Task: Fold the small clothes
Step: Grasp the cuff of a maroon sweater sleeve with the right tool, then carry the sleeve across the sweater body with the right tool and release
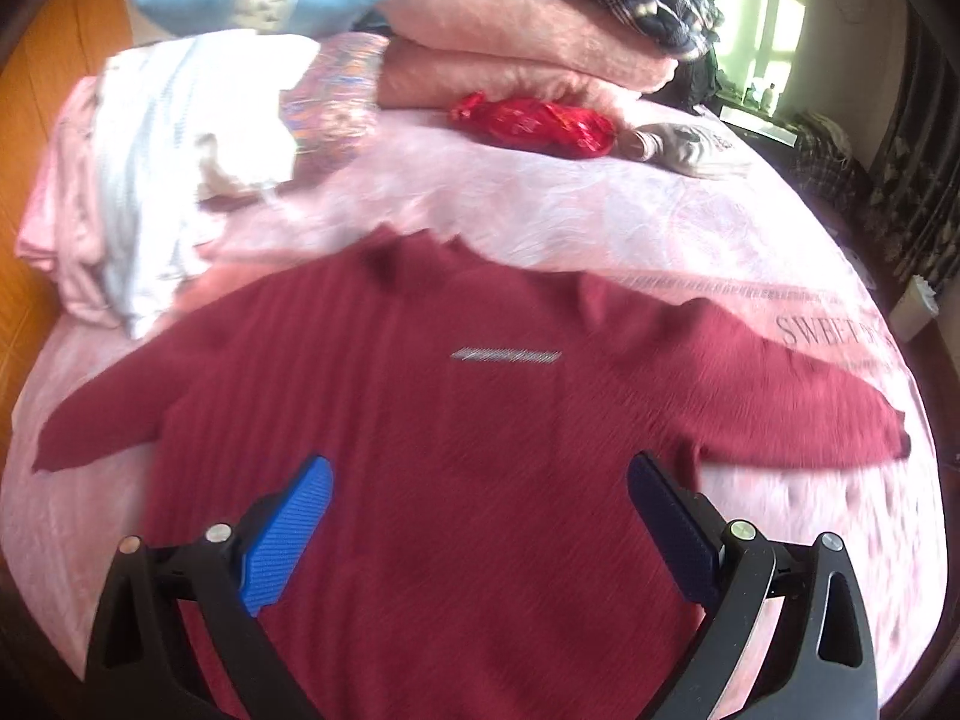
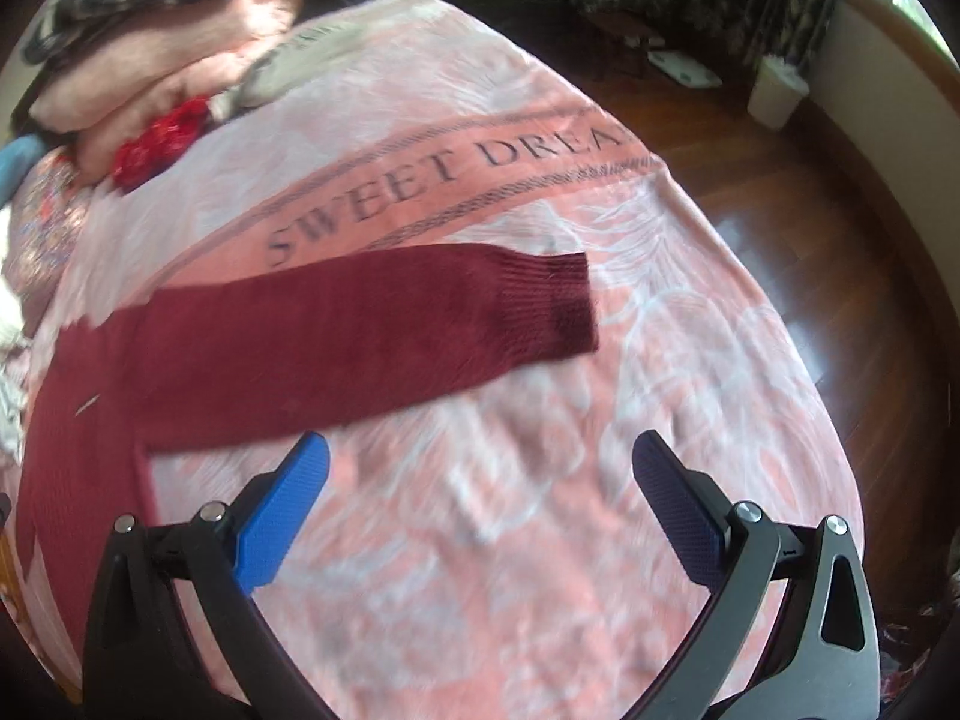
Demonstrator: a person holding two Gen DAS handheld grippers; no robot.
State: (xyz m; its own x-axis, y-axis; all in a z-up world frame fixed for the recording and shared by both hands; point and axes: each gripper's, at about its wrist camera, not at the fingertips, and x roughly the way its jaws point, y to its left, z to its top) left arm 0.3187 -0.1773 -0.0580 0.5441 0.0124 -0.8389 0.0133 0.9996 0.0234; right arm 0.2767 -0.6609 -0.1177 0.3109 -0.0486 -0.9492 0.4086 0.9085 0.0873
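Both grippers are hanging wide open and empty over the dark red knitted long-sleeved sweater lying flat on the pink "SWEET DREAMS" bedspread. Right gripper is looking at the outstretched sleeve, running from ten toward one o'clock, its ribbed cuff at one. Left gripper is hovering over the body, so the right is likely nearer that sleeve. No containers are showing.

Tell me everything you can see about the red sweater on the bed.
The sweater is dark red, a ribbed-looking knit with a small pale stripe on the chest. It lies flat and unfolded on the pink bedspread, both sleeves spread outward; one sleeve's ribbed cuff shows clearly. Both grippers are open, and neither holds it.
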